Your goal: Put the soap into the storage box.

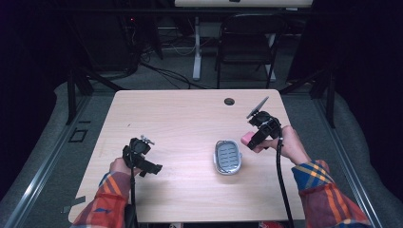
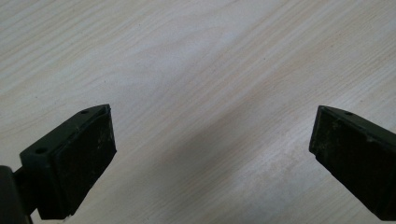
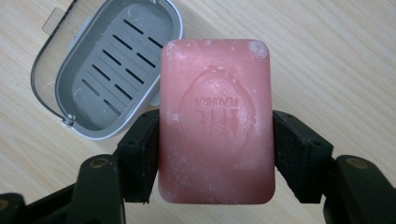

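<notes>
A pink bar of soap [image 3: 215,121] with stamped lettering is clamped by its long sides between the jaws of my right gripper [image 3: 215,154]. In the high view the right gripper [image 1: 251,139] hovers just right of a grey soap dish [image 1: 227,156], with the pink soap [image 1: 246,138] at its tip. The soap dish [image 3: 107,65] lies open, with a slotted grey tray inside and a clear lid hinged behind it. My left gripper [image 1: 151,167] rests low at the table's left front; its jaws stand wide apart over bare wood, left gripper [image 2: 212,158] holding nothing.
The light wooden table [image 1: 180,118] has a cable hole [image 1: 229,101] near its far edge. A dark folding chair [image 1: 247,42] and a white desk leg [image 1: 196,47] stand beyond the table. Cables trail from both grippers toward the table's front edge.
</notes>
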`<state>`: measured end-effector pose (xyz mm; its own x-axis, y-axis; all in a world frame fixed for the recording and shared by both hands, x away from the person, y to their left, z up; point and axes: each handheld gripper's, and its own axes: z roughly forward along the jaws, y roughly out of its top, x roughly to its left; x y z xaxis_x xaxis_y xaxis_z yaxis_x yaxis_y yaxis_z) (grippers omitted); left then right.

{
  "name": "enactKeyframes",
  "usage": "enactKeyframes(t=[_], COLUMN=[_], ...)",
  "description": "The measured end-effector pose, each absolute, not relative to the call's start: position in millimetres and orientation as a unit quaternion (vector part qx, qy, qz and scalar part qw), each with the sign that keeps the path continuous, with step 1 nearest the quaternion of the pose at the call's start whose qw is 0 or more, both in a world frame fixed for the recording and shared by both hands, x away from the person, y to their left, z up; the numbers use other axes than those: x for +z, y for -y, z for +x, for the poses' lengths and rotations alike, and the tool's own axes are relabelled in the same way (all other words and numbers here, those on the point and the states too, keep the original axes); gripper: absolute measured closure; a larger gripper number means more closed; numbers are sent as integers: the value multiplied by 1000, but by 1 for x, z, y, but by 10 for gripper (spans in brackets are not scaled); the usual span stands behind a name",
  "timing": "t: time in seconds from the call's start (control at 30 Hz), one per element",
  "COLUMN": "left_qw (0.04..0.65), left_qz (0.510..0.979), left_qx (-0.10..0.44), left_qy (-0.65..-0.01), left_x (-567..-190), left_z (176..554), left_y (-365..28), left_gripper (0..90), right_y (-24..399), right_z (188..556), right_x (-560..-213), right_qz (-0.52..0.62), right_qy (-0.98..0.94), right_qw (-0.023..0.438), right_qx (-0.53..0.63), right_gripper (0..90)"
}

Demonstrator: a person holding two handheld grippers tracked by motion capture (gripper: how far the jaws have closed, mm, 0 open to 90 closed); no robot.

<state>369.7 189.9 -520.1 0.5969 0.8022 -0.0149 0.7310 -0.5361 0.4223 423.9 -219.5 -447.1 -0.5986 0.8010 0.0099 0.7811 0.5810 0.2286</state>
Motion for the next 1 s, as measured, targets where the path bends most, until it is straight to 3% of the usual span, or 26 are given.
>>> enactKeyframes(t=[1.0], left_qw=[195], left_qz=[873], left_qx=[90], left_qy=[-439], left_x=[-520], left_z=[370], left_y=[-190], left_gripper=[3], right_y=[172], right_z=[433], right_x=[-462], right_qz=[414], right_qy=[-905], right_qw=[44], right_qx=[85], right_gripper=[370])
